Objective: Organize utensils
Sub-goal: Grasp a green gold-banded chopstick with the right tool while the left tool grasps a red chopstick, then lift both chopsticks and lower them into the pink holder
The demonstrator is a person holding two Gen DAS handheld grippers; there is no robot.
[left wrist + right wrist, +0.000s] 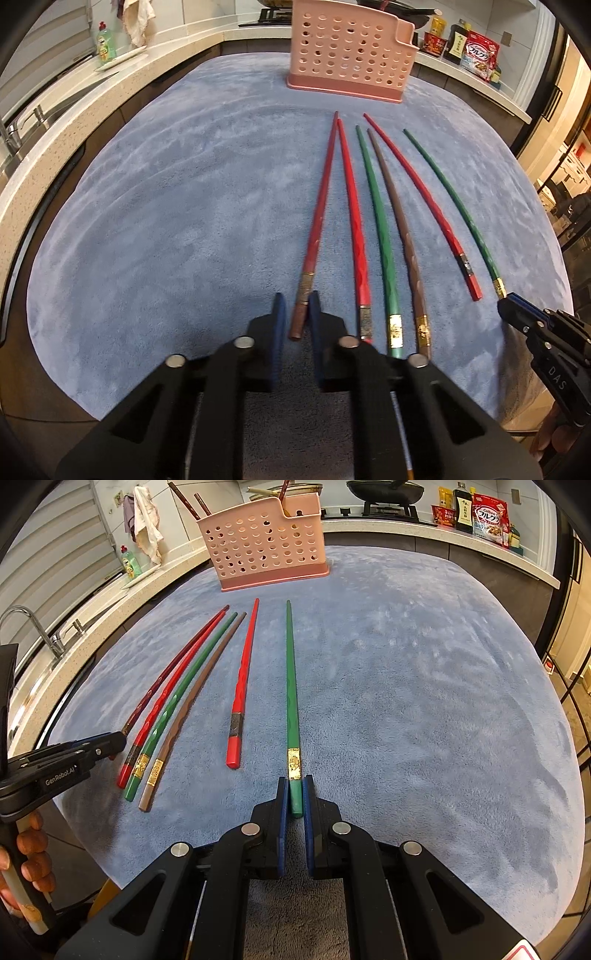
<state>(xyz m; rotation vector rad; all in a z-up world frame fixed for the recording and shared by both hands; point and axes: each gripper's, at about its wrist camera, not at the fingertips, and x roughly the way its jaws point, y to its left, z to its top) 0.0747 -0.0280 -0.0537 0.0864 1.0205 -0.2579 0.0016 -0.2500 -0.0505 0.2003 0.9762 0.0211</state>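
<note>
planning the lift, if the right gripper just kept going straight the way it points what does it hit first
The right gripper is shut on the thick end of a long green chopstick and angled down, so it would likely meet the blue fleece cloth just ahead, well before the pink perforated plastic utensil holder.

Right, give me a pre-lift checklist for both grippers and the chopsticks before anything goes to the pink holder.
1. Right gripper shut on the green chopstick at its butt end: ok.
2. Left gripper gripping the dark red chopstick: cannot tell. The jaws sit either side of its butt end; pad contact is unclear.
3. Neighbouring chopsticks clear of the right grip: ok. The nearest red chopstick lies apart.
4. Neighbours clear of the left grip: not ok. The bright red chopstick lies close beside it.
5. Pink holder upright on the blue cloth: ok.
</note>
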